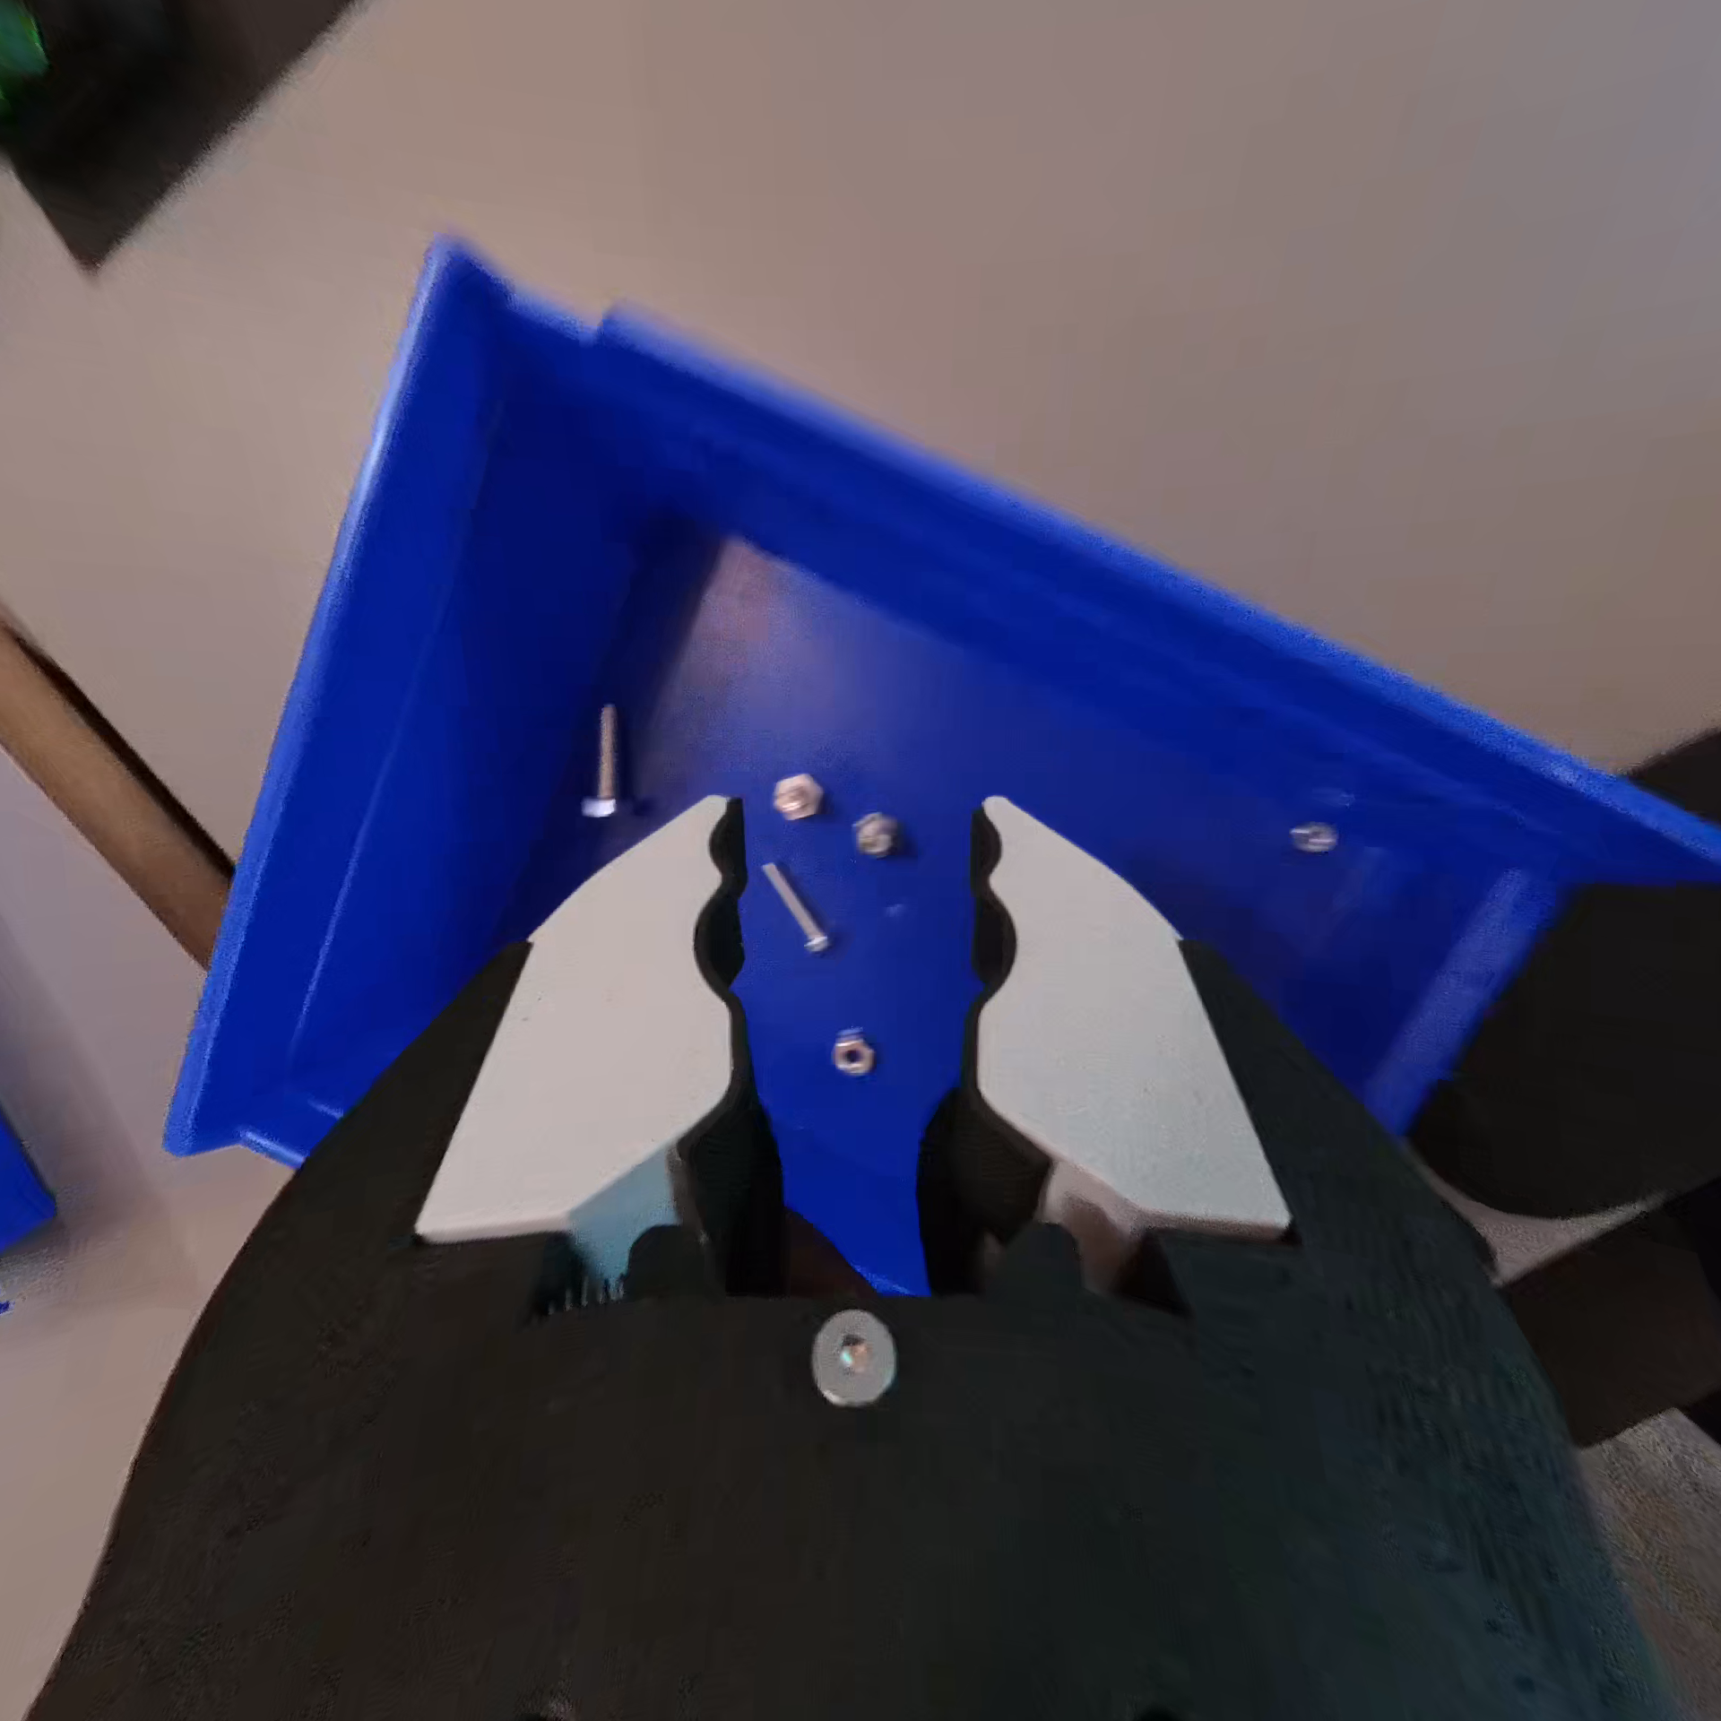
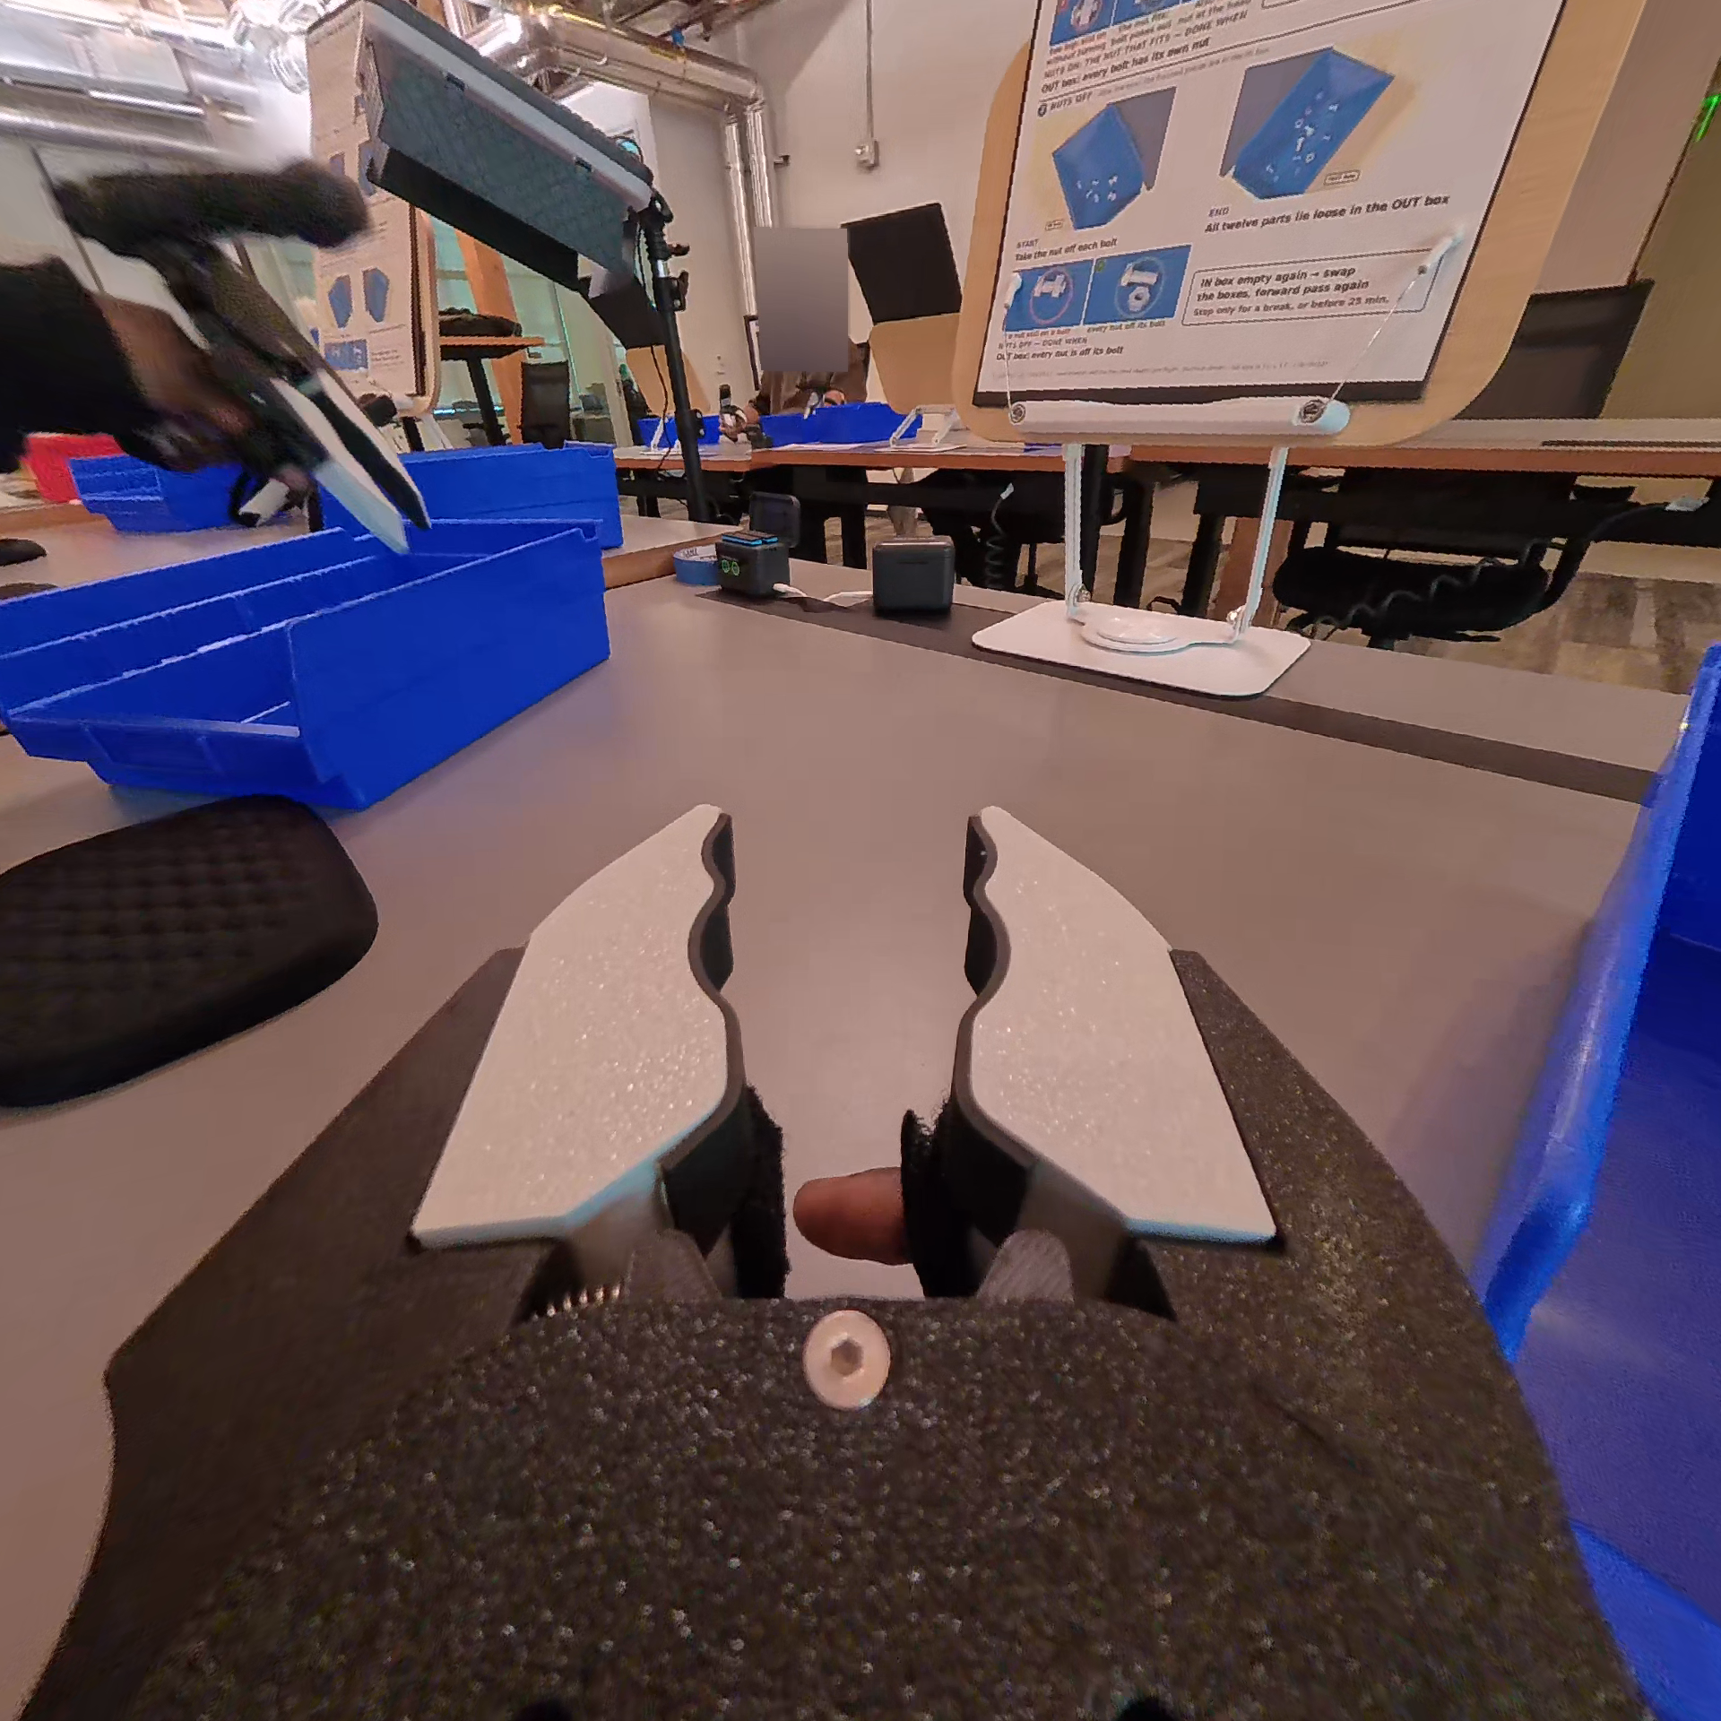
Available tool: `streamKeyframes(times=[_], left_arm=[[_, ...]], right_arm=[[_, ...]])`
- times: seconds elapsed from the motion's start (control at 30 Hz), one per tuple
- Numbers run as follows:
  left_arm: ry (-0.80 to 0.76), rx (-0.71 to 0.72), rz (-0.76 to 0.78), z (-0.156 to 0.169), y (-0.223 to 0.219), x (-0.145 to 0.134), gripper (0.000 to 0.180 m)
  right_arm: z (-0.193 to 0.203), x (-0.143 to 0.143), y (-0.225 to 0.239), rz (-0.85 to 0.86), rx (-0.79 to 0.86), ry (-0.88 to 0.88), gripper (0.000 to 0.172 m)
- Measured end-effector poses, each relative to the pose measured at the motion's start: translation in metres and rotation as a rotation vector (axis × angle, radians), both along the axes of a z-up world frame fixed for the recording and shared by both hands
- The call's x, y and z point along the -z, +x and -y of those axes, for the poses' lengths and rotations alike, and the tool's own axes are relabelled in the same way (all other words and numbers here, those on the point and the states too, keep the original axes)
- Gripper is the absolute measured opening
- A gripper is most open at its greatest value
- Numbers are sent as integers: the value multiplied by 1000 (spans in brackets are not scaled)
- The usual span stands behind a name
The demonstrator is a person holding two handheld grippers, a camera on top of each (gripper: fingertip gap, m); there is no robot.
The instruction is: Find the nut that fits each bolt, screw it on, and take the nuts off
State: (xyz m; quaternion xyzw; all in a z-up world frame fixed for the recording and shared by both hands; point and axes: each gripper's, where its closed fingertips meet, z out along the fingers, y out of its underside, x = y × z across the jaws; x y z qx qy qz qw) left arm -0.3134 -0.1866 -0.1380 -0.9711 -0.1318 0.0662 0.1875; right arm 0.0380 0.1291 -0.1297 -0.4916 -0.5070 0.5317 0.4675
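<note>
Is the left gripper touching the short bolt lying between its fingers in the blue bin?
Apart. The left wrist view shows the left gripper open, and the short bolt lies loose on the blue bin floor with blue showing between it and either finger.

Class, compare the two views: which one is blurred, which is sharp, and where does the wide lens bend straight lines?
Left wrist view: smeared throughout, blue bin edges soft, nuts and bolt fuzzy. Right wrist view: right gripper and table crisp, only the far left gripper blurred; the right-hand blue bin bows at the frame edge.
</note>
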Motion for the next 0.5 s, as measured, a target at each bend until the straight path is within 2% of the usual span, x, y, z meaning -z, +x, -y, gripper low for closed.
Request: streamKeyframes(times=[0.23,0.5], left_arm=[[-214,-59,44,4,-60,62,40],[-281,-124,97,10,-78,90,30]], right_arm=[[-4,-1,1,-9,-1,-36,46],[-4,-2,2,-14,-1,-42,44]])
